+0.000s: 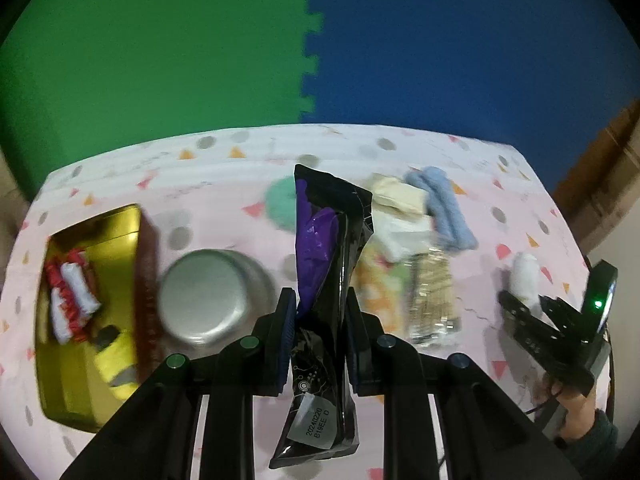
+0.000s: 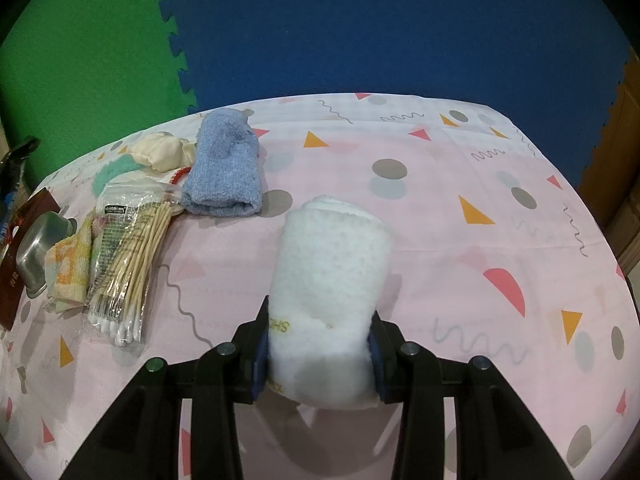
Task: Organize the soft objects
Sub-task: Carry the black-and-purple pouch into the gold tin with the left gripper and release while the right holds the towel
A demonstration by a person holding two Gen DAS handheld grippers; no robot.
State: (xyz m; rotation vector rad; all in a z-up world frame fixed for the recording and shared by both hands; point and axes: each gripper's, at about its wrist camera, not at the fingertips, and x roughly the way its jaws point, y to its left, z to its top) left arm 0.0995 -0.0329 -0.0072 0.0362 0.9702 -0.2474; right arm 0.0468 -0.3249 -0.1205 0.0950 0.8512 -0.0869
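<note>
Left wrist view: a black pouch (image 1: 328,264) was clamped in the left hand-held gripper (image 1: 320,320), a white towel (image 2: 328,280) pinched in the right hand-held gripper (image 2: 320,344), placement judged next.

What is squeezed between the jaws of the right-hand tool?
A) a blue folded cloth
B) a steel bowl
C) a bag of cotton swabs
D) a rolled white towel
D: in the right wrist view the rolled white towel sits pinched between the two jaws, while the blue folded cloth lies apart on the table.
</note>
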